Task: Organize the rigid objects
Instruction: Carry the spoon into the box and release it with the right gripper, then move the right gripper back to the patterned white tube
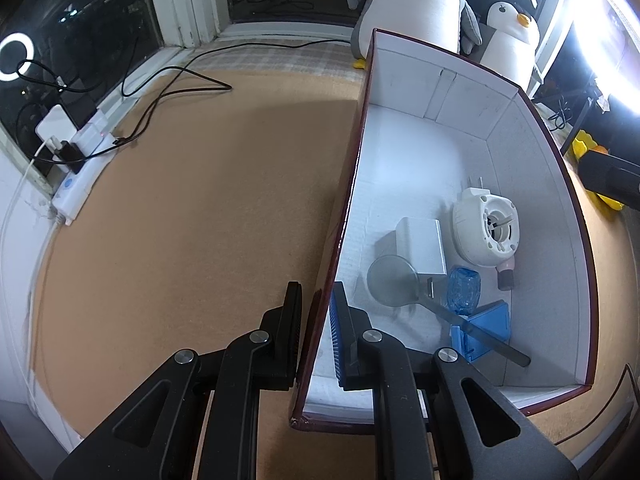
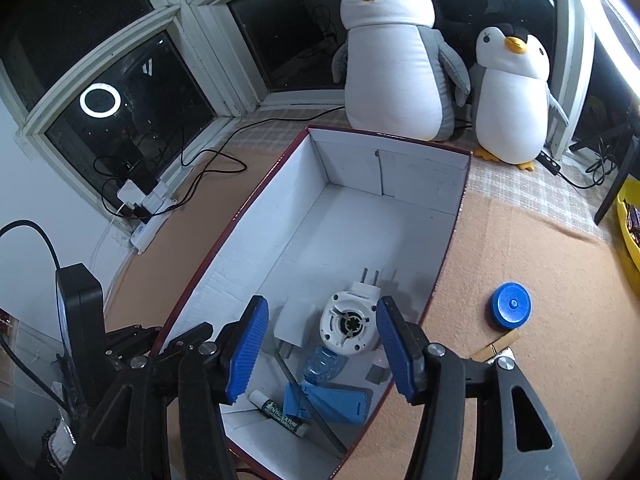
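Blue-padded, the left tool (image 1: 316, 332) is clamped on the near side wall of the box (image 2: 454, 216), steadying it, while the right tool (image 2: 320, 348) hangs above the box's near end with its pads apart and nothing between them. Inside lie a white round device (image 2: 350, 326), a white block (image 2: 294, 322), a small bottle (image 2: 322, 366), a blue holder (image 2: 340, 402) and a tube (image 2: 280, 414). Beside the box on the table (image 2: 520, 248), a blue round case (image 2: 511, 305) and a wooden clothespin (image 2: 496, 345) seemingly remain unpacked.

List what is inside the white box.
In the box: white plug-in device, white adapter, clear bottle, blue holder, metal-handled strainer, small tube. Anything beneath them is hidden.
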Tool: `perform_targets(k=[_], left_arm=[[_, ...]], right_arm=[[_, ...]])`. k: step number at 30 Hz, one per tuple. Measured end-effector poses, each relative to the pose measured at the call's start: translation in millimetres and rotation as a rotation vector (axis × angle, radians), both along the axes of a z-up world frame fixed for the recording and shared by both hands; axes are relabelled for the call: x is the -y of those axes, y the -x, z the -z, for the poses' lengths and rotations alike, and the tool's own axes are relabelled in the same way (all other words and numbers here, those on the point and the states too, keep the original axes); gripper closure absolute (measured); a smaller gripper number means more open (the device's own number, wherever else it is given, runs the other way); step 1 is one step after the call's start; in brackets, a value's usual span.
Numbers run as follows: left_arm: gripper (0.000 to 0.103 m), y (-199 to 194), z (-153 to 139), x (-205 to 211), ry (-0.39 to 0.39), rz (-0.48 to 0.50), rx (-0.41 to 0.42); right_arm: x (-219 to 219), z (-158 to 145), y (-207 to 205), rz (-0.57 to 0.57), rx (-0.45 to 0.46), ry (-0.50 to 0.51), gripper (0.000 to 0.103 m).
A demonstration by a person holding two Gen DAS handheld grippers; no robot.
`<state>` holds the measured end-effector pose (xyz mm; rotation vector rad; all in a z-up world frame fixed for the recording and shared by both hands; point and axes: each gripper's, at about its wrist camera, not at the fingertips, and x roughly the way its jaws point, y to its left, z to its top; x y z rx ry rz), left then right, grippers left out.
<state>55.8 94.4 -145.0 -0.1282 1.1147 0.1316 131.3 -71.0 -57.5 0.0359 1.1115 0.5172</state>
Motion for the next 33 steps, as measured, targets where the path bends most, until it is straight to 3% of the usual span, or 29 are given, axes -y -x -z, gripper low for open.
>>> perform_targets(k=[33], left_arm=[[0.091,-4.3,0.1,6.1,-0.041,0.080,-0.015]], right_arm=[[125.7,16.3,12.7,0.315,-0.026,0.049,0.050]])
